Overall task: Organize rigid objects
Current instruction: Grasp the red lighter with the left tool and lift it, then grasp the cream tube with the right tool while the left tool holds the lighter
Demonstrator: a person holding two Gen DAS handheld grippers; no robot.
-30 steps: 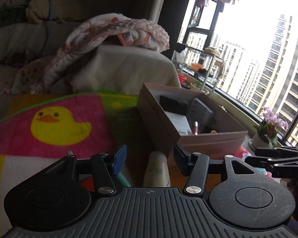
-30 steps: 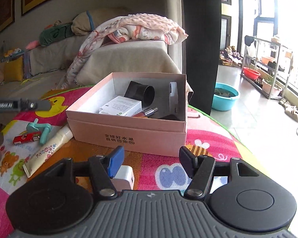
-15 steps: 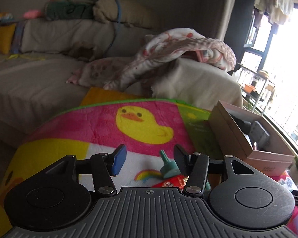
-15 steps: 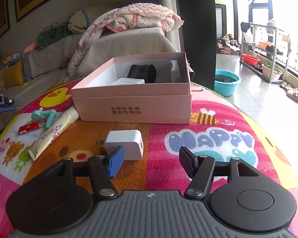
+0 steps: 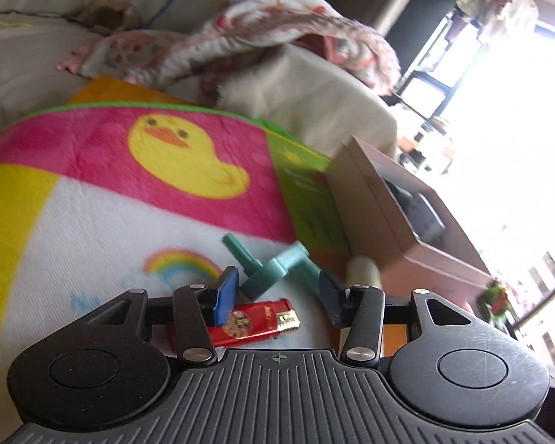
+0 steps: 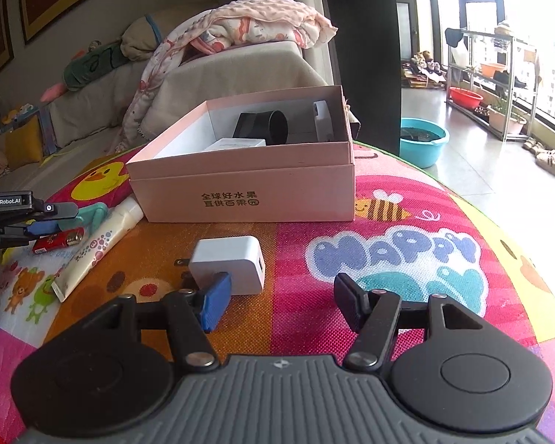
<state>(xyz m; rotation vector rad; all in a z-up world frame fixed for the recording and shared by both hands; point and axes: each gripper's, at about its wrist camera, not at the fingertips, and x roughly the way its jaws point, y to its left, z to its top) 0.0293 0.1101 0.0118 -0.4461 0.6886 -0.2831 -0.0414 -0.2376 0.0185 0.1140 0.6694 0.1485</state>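
Two grippers work over the bright cartoon-print play mat (image 6: 407, 222), where the open pink cardboard box (image 6: 248, 192) already holds several items. Left gripper (image 5: 277, 290) hovers released above the red lighter (image 5: 255, 320) and teal plastic clip (image 5: 273, 270) — lower it squarely and close on one only. Right gripper (image 6: 277, 298), jaws spread, should shift left to centre the white plug-in charger (image 6: 227, 261) — apart from its blue pad.
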